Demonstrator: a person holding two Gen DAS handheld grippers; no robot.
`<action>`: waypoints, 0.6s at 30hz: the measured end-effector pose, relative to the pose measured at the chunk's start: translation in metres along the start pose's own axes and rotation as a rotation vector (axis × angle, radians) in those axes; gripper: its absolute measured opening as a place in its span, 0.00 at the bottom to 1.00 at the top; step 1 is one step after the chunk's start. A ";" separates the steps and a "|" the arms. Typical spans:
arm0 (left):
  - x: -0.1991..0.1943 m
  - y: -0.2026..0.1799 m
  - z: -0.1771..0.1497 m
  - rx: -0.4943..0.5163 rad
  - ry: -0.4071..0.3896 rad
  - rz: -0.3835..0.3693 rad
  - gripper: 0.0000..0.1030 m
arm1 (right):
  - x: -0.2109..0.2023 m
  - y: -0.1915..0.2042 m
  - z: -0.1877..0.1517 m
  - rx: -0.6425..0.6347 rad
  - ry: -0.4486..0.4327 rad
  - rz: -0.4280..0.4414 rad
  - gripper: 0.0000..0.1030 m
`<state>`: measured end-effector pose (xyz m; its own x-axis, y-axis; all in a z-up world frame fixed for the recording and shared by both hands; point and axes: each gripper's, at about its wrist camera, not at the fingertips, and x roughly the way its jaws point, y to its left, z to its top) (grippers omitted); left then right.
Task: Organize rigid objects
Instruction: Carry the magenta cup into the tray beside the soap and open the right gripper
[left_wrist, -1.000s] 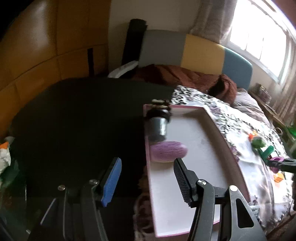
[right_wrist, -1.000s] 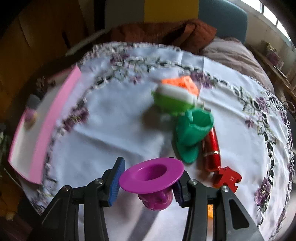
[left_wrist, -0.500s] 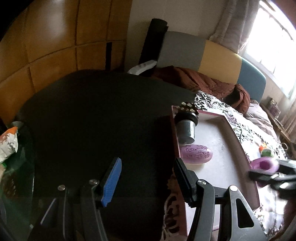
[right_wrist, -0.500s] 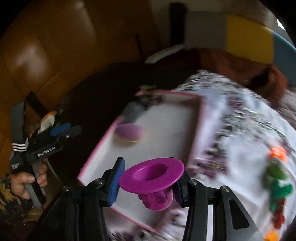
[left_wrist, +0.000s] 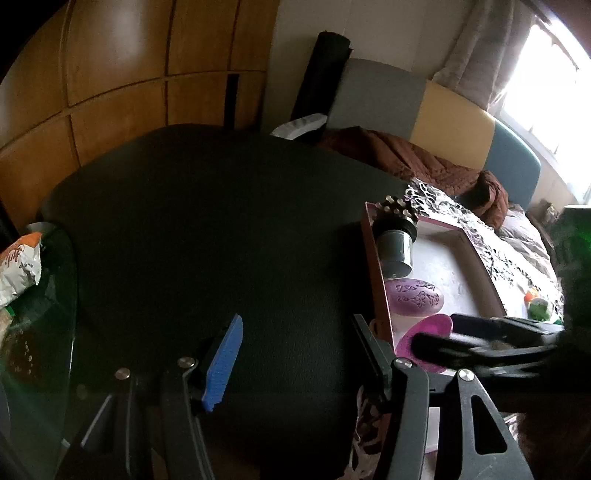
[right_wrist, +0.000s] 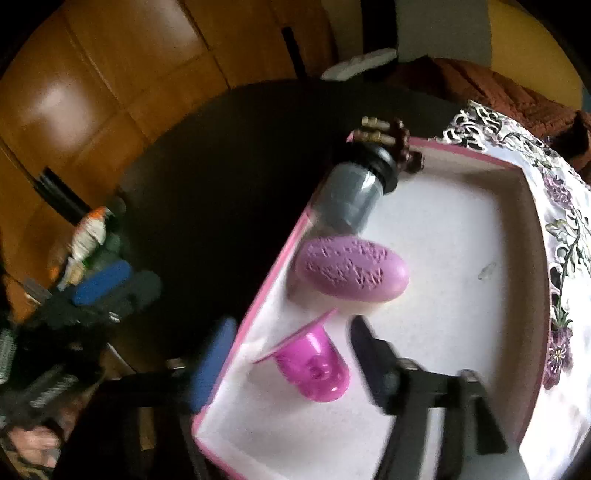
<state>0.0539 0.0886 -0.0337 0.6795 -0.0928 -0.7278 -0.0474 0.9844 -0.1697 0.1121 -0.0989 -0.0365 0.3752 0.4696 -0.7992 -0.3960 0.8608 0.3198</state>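
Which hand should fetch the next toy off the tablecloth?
Right. The right gripper is opening, leaving the magenta hat in the pink tray, beside the tablecloth. The left gripper hangs empty over the dark surface.

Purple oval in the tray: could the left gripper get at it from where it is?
Probably yes. The purple oval lies uncovered by the tray's near wall, just ahead of the open, empty left gripper. The right gripper, jaws opening, crowds that side.

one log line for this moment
right hand-held gripper: opening, pads clear of magenta cup | cup: in pink tray | left hand-held gripper: empty
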 end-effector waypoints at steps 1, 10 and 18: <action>-0.001 0.000 0.000 -0.001 -0.002 0.000 0.58 | -0.005 -0.001 -0.001 -0.002 -0.010 -0.001 0.75; -0.012 -0.017 0.004 0.037 -0.021 -0.013 0.60 | -0.058 -0.017 -0.010 -0.025 -0.120 -0.100 0.75; -0.029 -0.049 0.004 0.126 -0.054 -0.040 0.60 | -0.094 -0.049 -0.016 0.018 -0.206 -0.153 0.75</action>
<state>0.0397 0.0440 -0.0020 0.7178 -0.1277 -0.6845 0.0711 0.9913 -0.1105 0.0828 -0.1880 0.0149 0.5929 0.3619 -0.7194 -0.3067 0.9275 0.2138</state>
